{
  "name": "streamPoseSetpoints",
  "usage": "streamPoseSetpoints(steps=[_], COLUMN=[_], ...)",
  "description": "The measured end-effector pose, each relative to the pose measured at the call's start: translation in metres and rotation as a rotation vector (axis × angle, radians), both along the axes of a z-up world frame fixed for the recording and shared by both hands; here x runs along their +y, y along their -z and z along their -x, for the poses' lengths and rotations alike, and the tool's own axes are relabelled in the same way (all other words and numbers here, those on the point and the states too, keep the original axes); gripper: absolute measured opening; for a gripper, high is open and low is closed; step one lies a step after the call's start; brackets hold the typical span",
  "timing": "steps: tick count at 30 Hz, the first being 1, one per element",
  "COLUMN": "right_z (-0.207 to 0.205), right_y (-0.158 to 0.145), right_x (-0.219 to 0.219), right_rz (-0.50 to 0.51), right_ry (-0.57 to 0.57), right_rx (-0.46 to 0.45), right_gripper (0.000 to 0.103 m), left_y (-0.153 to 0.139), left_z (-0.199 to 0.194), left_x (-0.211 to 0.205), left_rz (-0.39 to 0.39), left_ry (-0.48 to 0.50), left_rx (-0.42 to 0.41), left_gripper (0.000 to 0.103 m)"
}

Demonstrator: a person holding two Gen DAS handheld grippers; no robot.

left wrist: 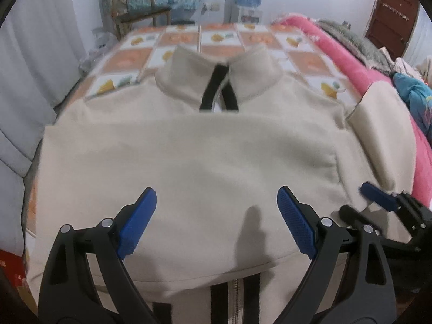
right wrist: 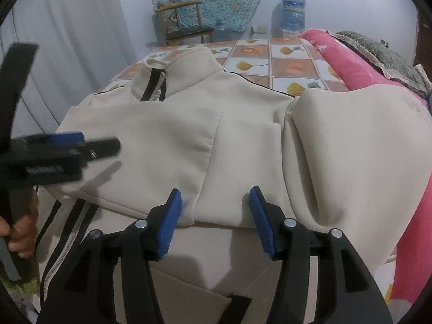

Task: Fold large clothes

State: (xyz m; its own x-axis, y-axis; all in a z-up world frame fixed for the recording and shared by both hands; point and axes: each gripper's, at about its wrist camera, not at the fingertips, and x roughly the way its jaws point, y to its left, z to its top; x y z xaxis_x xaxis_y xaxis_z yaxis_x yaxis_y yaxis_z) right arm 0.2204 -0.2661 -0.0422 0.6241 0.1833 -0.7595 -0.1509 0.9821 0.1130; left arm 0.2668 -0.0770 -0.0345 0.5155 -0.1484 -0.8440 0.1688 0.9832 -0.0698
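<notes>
Cream zip jacket [left wrist: 189, 156] spread collar-far on patterned bed cover [left wrist: 172, 40], sleeves folded across chest.

Left wrist view: left gripper [left wrist: 217, 221] spread wide over near chest panel, nothing between blue pads [left wrist: 137, 221]; right gripper [left wrist: 378, 197] at right edge, opening hidden. Fabric judged soft, thick, limp, light; likely to sag and slide when lifted. Right wrist view: right gripper [right wrist: 213, 221] about half open just above folded sleeve hem [right wrist: 151, 210], pads clear of cloth; left gripper [right wrist: 62, 145] blurred at left. Best hold judged at doubled hem edges, both corners together.
</notes>
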Motion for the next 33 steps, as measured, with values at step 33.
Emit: streamPoseSetpoints(steps=[33], right_z=[0.049], right_y=[-0.08], right_x=[-0.13], right_rz=[-0.231], right_ry=[0.238], right_rx=[0.053], right_gripper=[0.07], left_y=[0.018], left_z=[0.015], left_x=[-0.006], left_rz=[-0.062], left_ry=[0.002], left_rx=[-0.058], left_gripper=[0.095])
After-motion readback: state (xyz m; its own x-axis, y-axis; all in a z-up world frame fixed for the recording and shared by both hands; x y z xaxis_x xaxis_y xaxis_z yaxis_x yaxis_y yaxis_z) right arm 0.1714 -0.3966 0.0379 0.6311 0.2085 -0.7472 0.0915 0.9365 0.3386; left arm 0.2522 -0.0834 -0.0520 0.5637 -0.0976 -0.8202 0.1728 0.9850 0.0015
